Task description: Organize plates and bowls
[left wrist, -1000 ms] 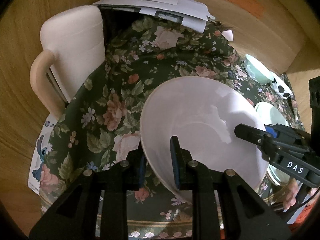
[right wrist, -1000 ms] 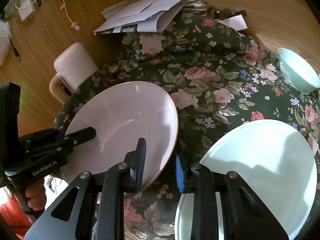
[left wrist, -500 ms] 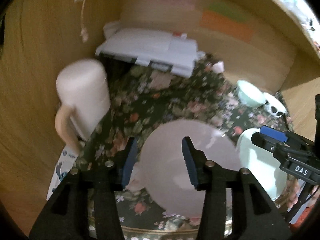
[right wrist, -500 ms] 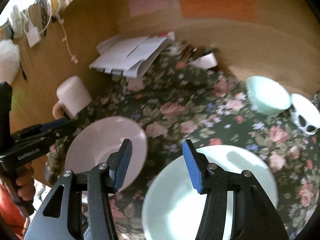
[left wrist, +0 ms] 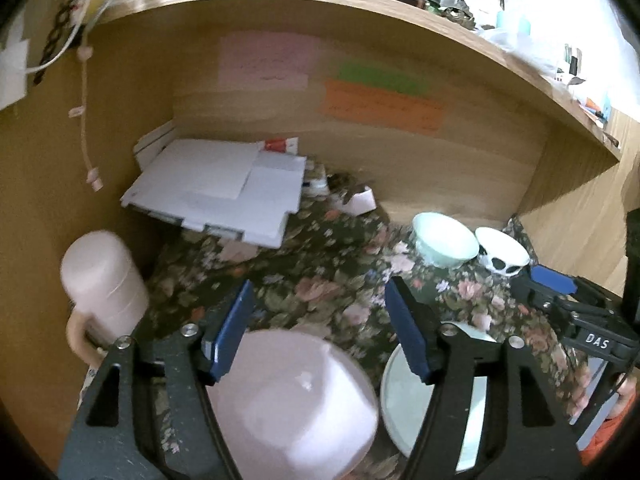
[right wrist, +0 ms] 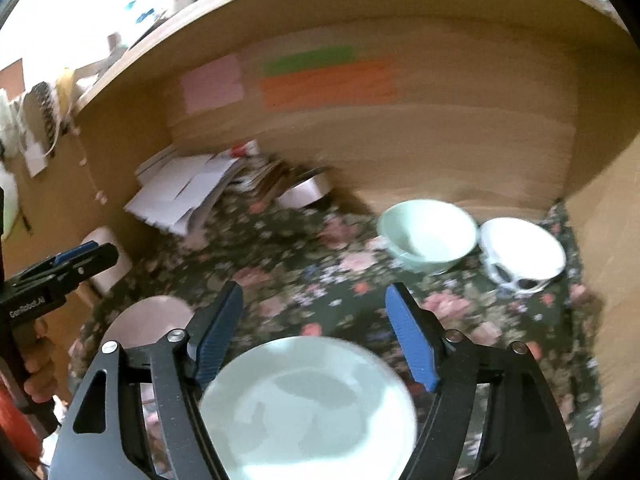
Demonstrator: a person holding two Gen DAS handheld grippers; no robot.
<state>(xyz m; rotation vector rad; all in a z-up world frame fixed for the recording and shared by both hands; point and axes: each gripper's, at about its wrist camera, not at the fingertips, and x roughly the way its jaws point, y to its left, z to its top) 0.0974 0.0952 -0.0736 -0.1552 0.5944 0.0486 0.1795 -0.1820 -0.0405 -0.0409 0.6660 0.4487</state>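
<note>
A pink plate (left wrist: 296, 400) lies on the floral cloth below my left gripper (left wrist: 320, 328), which is open and empty above it. A pale green plate (right wrist: 312, 408) lies to its right, below my right gripper (right wrist: 316, 336), also open and empty. The green plate also shows in the left wrist view (left wrist: 400, 400), and the pink plate in the right wrist view (right wrist: 148, 316). A pale green bowl (right wrist: 428, 236) and a white bowl with black spots (right wrist: 524, 256) stand side by side at the back right.
A stack of white papers (left wrist: 220, 188) lies at the back left. A pink mug (left wrist: 104, 284) stands at the left. Wooden walls (left wrist: 440, 184) close in the back and both sides. A flowered cloth (right wrist: 304, 248) covers the surface.
Both grippers have let go of their plates, opened wide and pulled up and back. The pink and green plates now lie flat on the cloth.
</note>
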